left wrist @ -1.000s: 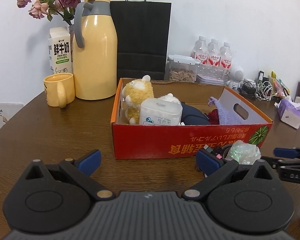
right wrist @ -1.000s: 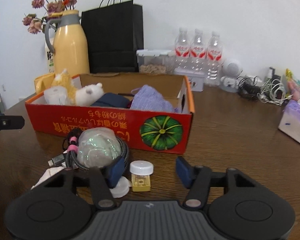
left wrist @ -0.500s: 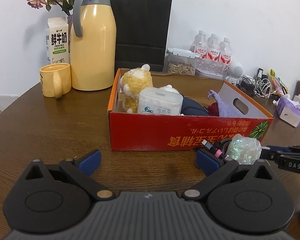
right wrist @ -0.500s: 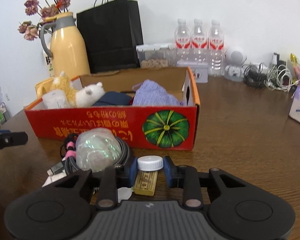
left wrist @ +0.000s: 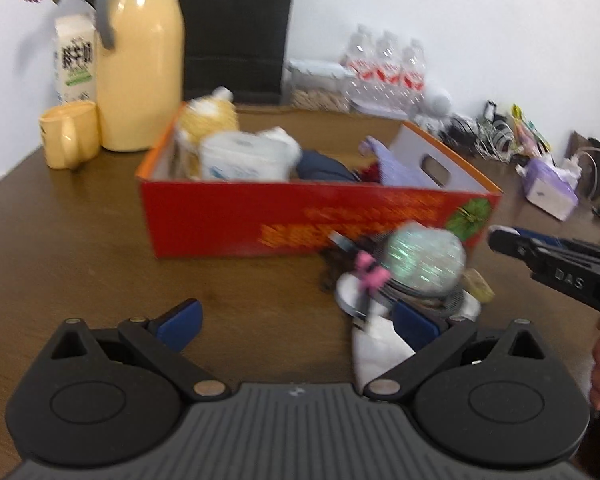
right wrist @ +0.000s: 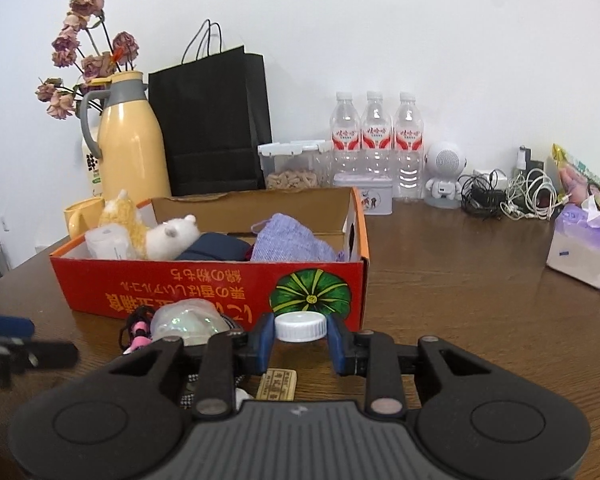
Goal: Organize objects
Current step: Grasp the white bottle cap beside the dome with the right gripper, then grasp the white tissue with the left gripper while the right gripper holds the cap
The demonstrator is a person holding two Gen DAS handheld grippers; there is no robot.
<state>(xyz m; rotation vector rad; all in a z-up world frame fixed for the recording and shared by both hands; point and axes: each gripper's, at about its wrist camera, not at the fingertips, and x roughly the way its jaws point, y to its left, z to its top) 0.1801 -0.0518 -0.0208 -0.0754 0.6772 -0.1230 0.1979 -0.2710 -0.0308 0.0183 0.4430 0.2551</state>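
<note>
My right gripper [right wrist: 300, 334] is shut on the white cap of a small bottle [right wrist: 300, 327] whose yellow-labelled body shows below the fingers. It is held just in front of the red cardboard box [right wrist: 204, 284], which holds plush toys, a tissue roll and cloth items. Left of the bottle lie an iridescent wrapped ball [right wrist: 188, 320] and a coiled cable with a pink plug [right wrist: 138, 330]. My left gripper [left wrist: 296, 317] is open and holds nothing. Its right finger hangs over white paper [left wrist: 376, 350], close to the ball [left wrist: 424, 260]. This view is blurred.
At the back left stand a yellow thermos jug [right wrist: 132, 144], a yellow mug [left wrist: 68, 136], a milk carton [left wrist: 74, 64] and a black paper bag [right wrist: 212, 120]. Water bottles [right wrist: 376, 136], a white speaker, tangled cables [right wrist: 512, 196] and a purple tissue pack [right wrist: 584, 248] lie right of the box.
My right gripper's jaws have closed on the bottle's cap. My left gripper has swung right toward the ball and cable pile, and the box now sits farther left in its view.
</note>
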